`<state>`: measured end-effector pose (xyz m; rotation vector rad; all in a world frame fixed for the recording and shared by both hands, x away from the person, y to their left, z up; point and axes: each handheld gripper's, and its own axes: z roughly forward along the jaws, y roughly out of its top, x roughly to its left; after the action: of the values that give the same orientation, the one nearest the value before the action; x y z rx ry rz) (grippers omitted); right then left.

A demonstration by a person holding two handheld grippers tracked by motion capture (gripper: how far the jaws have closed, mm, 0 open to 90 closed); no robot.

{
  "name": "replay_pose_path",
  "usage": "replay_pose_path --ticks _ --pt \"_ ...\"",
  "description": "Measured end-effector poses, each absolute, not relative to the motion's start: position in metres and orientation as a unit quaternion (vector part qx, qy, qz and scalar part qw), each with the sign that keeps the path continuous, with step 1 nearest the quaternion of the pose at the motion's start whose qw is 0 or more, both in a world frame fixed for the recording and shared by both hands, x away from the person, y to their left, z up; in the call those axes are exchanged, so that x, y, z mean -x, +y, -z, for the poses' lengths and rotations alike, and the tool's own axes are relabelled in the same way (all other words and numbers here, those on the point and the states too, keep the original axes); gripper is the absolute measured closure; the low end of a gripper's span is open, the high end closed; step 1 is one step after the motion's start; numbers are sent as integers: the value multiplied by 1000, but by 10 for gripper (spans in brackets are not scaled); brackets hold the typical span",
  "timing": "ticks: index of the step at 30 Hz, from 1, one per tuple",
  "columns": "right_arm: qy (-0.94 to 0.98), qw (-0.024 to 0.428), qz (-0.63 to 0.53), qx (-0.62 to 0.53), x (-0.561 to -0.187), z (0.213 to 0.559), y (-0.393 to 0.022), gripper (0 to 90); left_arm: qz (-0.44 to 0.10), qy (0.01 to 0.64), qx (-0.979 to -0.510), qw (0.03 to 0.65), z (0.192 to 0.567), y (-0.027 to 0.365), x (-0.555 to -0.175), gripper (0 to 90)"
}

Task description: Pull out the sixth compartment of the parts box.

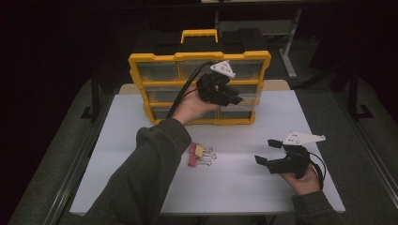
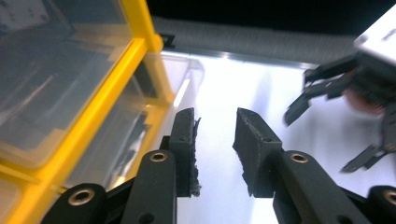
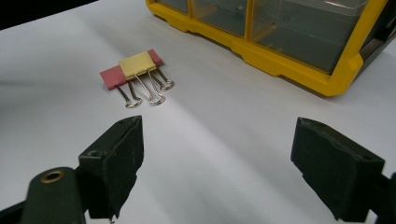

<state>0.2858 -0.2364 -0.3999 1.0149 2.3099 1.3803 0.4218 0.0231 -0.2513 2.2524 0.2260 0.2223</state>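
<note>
The yellow organizer box (image 1: 199, 89) stands upright at the far side of the white surface (image 1: 244, 173), its clear drawers facing me, and one lower right drawer (image 2: 182, 84) sticks out a little. What is inside the drawers I cannot tell. My left tool (image 1: 234, 99) is raised in front of this drawer, jaws a little apart with nothing between them. My right tool (image 1: 267, 152) rests wide open and holds nothing. Two binder clips (image 3: 135, 70) lie side by side, handles toward the right tool.
</note>
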Motion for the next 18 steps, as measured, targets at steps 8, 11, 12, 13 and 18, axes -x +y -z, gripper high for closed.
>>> replay_pose_path --ticks 8,11,12,13,18 --pt "798 133 -473 -347 -286 400 -236 159 -105 80 -901 414 256 24 -436 650" --pt "799 133 -474 -346 -286 400 -236 159 -109 79 -905 404 259 22 -439 636" --pt "799 133 -473 -346 -286 400 -236 159 -112 73 -908 397 260 22 -440 630" --pt "800 134 -473 -345 -287 400 -235 160 -114 74 -908 396 261 21 -440 631" --pt "801 132 -473 -343 -287 400 -234 161 -109 70 -920 370 270 18 -447 638"
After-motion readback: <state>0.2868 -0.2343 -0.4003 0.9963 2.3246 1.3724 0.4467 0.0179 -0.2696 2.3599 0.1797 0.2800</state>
